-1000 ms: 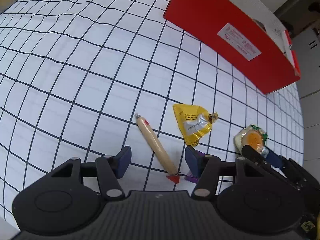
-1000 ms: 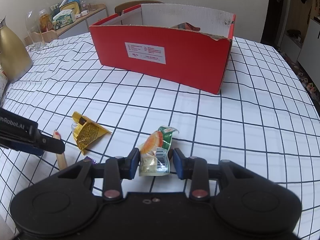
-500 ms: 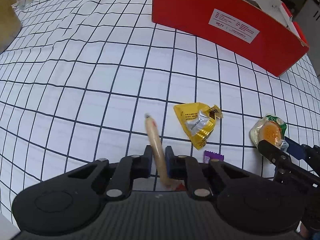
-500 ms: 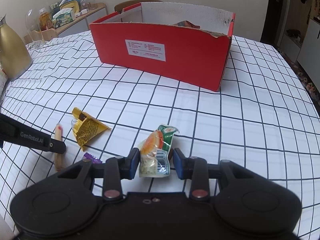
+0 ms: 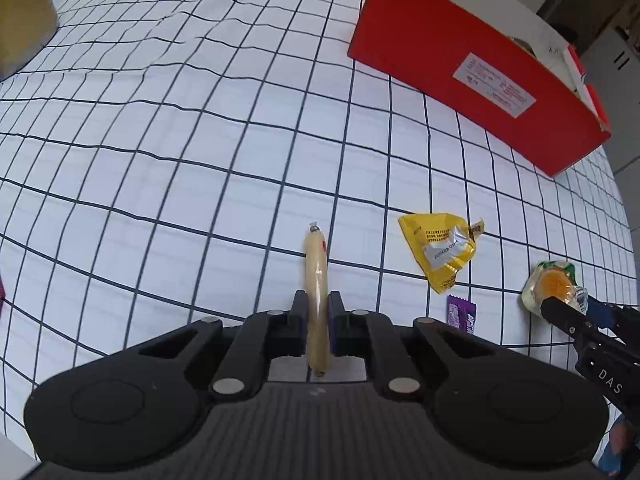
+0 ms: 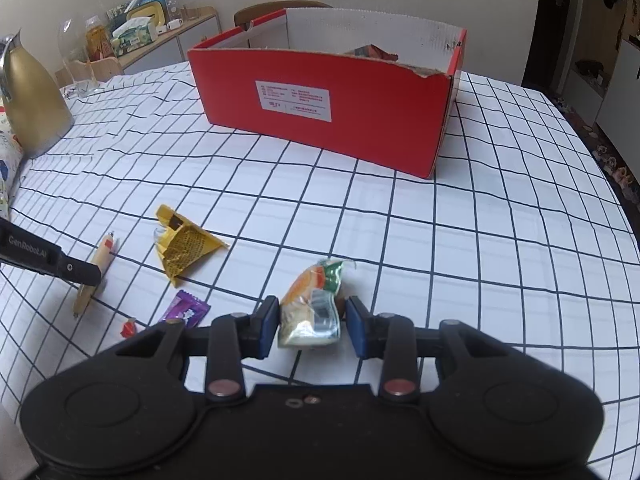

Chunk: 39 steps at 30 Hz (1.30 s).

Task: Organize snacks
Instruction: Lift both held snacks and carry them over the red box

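Since a second ago the left gripper [image 5: 318,312] has gone from spread wide beside the sausage stick [image 5: 316,276] to pinching it, both pads pressed against its sides, and the stick now points straight up the frame instead of slanting. In the left wrist view the stick sits at lower centre, its far end with a metal clip reaching onto the white tablecloth with black grid lines [image 5: 180,160]. To its right lie a yellow triangular packet [image 5: 440,252] and, lower down, a small purple wrapper [image 5: 462,314].

The right gripper [image 6: 312,322] has not shifted. In the right wrist view, at lower centre, its blue pads stand on either side of an orange and green snack pouch [image 6: 312,308]; the left pad touches the pouch, while a slight gap shows at the right pad, so a firm grip cannot be confirmed.

The red cardboard box [image 6: 320,100] stands open at upper centre of that view, well apart from the snacks. A gold jug [image 6: 28,100] stands at the far left edge.
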Each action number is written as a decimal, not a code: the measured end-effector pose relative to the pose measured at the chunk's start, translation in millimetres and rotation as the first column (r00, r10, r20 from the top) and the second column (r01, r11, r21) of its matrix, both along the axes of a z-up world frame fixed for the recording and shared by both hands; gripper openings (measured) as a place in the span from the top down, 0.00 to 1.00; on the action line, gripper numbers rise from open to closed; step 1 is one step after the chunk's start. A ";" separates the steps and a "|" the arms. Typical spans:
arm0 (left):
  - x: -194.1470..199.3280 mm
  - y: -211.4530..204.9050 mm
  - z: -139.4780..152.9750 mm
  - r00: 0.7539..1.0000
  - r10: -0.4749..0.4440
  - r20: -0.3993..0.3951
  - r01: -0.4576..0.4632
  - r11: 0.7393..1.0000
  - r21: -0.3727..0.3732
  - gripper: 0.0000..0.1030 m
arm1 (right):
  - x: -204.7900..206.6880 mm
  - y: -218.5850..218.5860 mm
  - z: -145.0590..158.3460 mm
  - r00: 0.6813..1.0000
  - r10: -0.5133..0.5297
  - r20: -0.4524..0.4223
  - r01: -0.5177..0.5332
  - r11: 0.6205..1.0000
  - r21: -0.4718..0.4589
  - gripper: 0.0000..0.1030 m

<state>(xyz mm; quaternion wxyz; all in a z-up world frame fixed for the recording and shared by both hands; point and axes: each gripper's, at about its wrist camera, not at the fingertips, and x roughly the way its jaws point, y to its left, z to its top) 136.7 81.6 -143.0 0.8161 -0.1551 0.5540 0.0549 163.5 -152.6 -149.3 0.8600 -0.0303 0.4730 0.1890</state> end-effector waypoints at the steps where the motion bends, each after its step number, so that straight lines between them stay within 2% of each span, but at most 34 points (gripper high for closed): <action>1: -1.4 1.9 2.9 1.000 0.000 0.007 0.000 1.000 -0.004 0.91 | -1.2 -0.5 2.2 1.000 0.002 0.004 -0.002 1.000 0.002 0.67; 10: 1.6 0.3 24.5 0.998 -0.026 0.061 0.028 0.999 -0.037 0.91 | -14.9 10.6 24.0 0.994 0.081 0.076 -0.077 0.996 -0.047 0.68; 20: 19.2 -13.0 52.3 0.991 -0.068 0.115 0.076 0.995 -0.065 0.91 | -6.0 7.5 57.7 0.990 0.056 0.130 -0.058 0.998 0.017 0.68; 28: 50.5 -23.8 83.3 0.976 -0.118 0.182 0.126 0.992 -0.033 0.91 | 12.7 4.0 84.3 0.979 0.035 0.201 -0.045 0.998 0.042 0.68; 39: 107.0 -41.9 132.2 0.944 -0.183 0.274 0.180 0.983 0.035 0.91 | 58.1 4.0 110.4 0.954 0.032 0.300 -0.036 0.999 0.008 0.68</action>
